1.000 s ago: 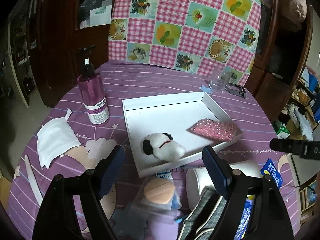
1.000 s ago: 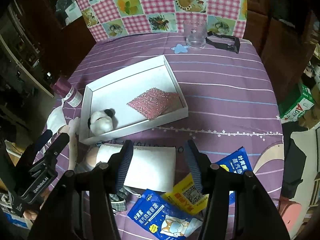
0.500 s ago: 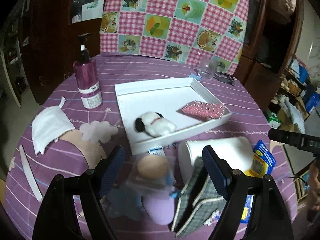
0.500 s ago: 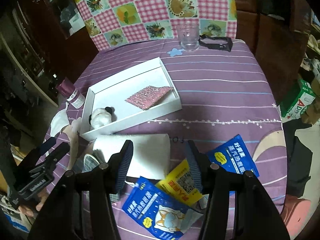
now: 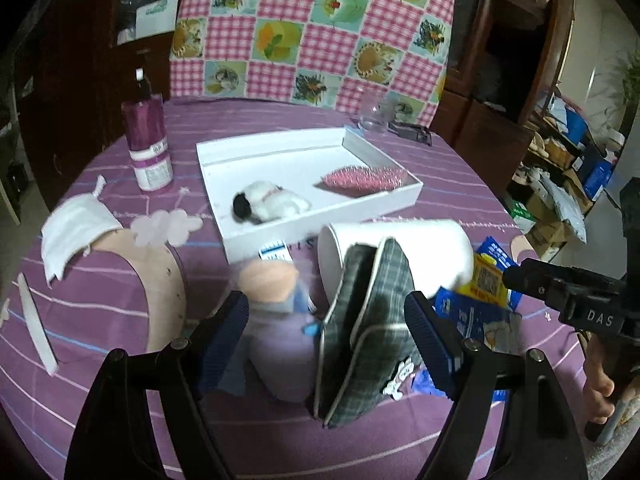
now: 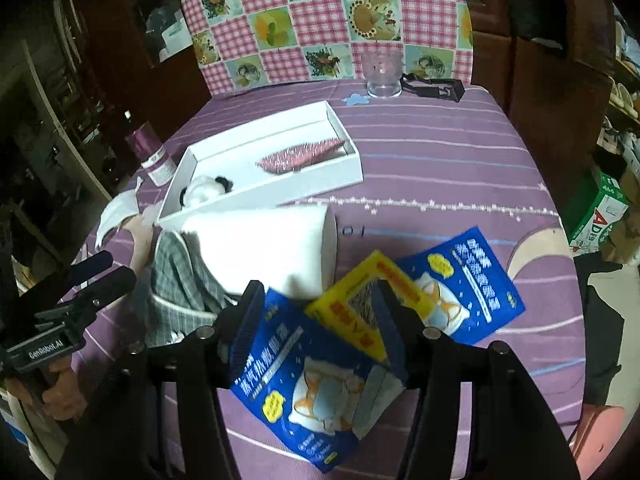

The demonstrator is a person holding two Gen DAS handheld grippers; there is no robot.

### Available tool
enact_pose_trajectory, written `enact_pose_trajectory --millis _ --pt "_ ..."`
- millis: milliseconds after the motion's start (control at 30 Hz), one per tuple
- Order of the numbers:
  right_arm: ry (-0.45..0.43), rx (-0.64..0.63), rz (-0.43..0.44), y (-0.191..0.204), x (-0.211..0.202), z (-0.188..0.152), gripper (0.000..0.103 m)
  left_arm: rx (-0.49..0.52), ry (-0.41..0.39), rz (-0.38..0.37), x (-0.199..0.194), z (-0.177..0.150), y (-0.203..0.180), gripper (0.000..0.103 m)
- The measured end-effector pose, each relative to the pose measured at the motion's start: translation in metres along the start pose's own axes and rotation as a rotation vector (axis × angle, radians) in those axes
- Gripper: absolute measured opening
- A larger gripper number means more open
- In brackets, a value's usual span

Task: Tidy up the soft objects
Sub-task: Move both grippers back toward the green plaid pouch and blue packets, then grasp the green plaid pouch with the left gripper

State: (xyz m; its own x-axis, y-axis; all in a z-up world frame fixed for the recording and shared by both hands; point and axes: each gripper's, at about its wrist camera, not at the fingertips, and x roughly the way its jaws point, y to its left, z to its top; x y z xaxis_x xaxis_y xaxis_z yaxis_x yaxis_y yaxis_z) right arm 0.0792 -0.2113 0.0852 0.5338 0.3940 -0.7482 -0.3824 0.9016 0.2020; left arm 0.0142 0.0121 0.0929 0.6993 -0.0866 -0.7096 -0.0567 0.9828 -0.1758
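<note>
Our left gripper (image 5: 326,330) hangs with jaws spread over the plaid pouch (image 5: 366,326) and a bagged puff (image 5: 270,280), pressing neither. Behind them the white tray (image 5: 394,202) holds the plush dog (image 5: 268,204) and pink sponge (image 5: 362,178). Our right gripper (image 6: 318,322), jaws just widening, straddles a blue packet (image 6: 304,390), gripping nothing.

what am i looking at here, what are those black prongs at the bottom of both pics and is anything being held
No robot here: a person carries a handheld claw in each hand, each with a camera looking along its prongs. One picture is from the left claw, the other from the right claw. Both are open and hold nothing. On the purple tablecloth sits a white tray holding a plush toy and a pink sponge. Nearer lie a plaid pouch, a white roll and blue packets.
</note>
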Motion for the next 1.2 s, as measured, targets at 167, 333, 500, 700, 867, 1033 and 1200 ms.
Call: enact_pose_trajectory --millis 167,333,500,700,867,1033,1200 --pt "-0.031 0.029 0.02 -0.006 -0.004 -0.017 0.06 0.001 0.04 -0.028 0.013 -0.014 -0.001 0.08" --pt "-0.062 0.039 -0.005 -0.01 -0.003 -0.035 0.062 0.027 0.08 -0.041 0.025 -0.028 -0.007 0.08" --pt "-0.054 0.063 -0.021 -0.017 0.0 -0.041 0.062 0.069 0.107 -0.043 0.036 -0.035 -0.018 0.08" --pt "-0.065 0.088 -0.013 -0.021 -0.003 -0.042 0.062 0.128 0.094 0.015 0.042 -0.039 -0.029 0.079" --pt "-0.059 0.099 -0.04 -0.023 -0.003 -0.046 0.062 0.138 0.086 0.024 0.045 -0.041 -0.03 0.08" --pt "-0.058 0.108 -0.046 -0.026 -0.005 -0.049 0.062 0.2 0.091 0.064 0.05 -0.047 -0.04 0.087" --pt "-0.053 0.114 -0.04 -0.028 -0.006 -0.051 0.062 0.233 0.069 0.112 0.049 -0.05 -0.047 0.07"
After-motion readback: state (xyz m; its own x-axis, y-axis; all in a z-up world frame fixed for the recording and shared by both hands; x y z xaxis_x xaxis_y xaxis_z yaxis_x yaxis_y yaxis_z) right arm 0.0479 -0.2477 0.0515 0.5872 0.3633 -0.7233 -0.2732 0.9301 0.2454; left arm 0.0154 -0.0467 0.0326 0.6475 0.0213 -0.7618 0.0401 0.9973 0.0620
